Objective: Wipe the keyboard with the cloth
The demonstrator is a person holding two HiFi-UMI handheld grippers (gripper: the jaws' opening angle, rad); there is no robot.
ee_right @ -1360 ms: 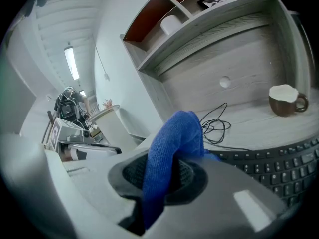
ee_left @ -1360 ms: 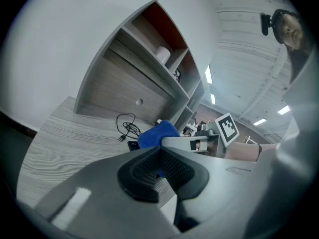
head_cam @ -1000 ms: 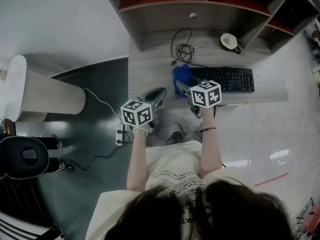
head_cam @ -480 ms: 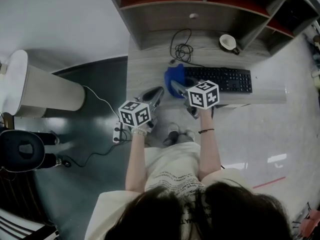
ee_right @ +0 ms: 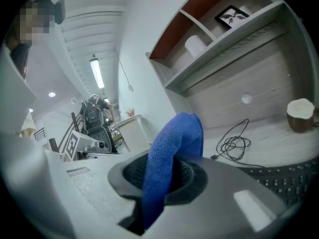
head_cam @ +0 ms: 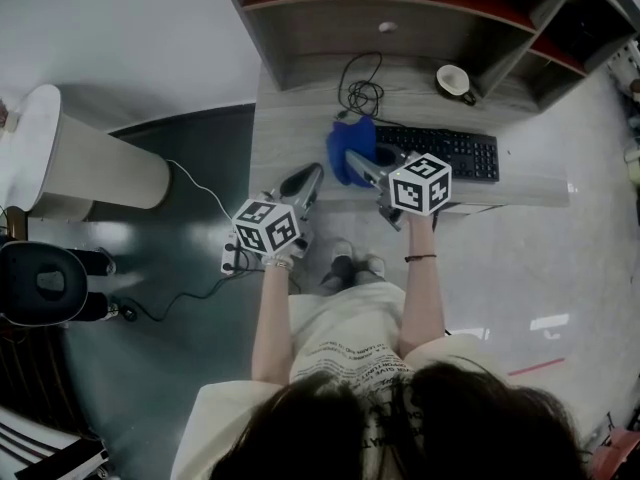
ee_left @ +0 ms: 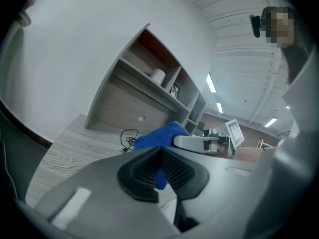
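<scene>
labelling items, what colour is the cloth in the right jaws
The cloth is blue; right gripper view.

Site type: office workroom, as I read it from my feeds.
- Wood-grain bench (head_cam: 300, 138) with a built-in shelf unit (head_cam: 400, 18), red-backed.
- On the bench: black keyboard (head_cam: 445, 153), coiled cable (head_cam: 362, 93), cup (head_cam: 455, 80).
- On the shelves: framed picture (ee_right: 230, 15), white roll (ee_right: 195, 46).
- What looks like a black office chair (head_cam: 45, 286), and a power strip (head_cam: 232, 258), on a dark glossy floor (head_cam: 170, 368).
- Strip lights (ee_left: 212, 83) on a panelled ceiling.
- Machine frame (ee_right: 93, 112) standing far behind; I cannot tell its kind.
</scene>
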